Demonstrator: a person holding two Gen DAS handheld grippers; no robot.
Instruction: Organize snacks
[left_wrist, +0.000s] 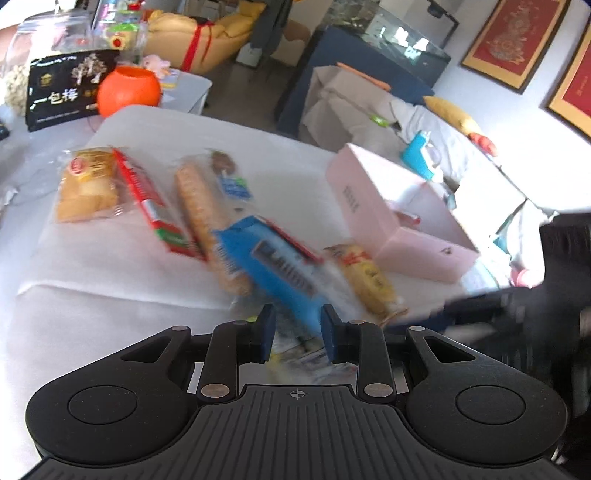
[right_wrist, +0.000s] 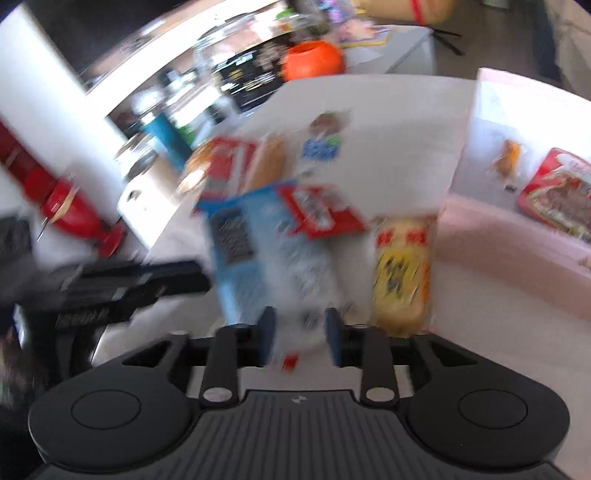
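Your left gripper (left_wrist: 297, 332) hovers w/ its fingers apart, nothing between them; the blue rectangular snack packet (left_wrist: 280, 273) lies just beyond the tips on the white cloth-covered table (left_wrist: 147, 125). Your right gripper (right_wrist: 300, 334) is spread too, the same blue packet (right_wrist: 255, 251) running up from between its tips, but frames are too blurred to tell if the pads touch it.

Right of the blue packet, near it: the yellow-and-red wrapped cake (left_wrist: 365, 280), close beside the open pink cardboard box (left_wrist: 399, 221). In the right wrist view the box already holds a red foil pack (right_wrist: 557, 195) and a small orange snack (right_wrist: 511, 157).

Left and farther: the clear-wrapped round biscuit roll (left_wrist: 201, 206), a long red packet (left_wrist: 155, 206), a bagged sponge cake (left_wrist: 86, 184).

Far-left table edge carries an orange round pot (left_wrist: 129, 90) and a black printed bag (left_wrist: 62, 88). Bare cloth shows near left of your left gripper and far centre behind the snacks.
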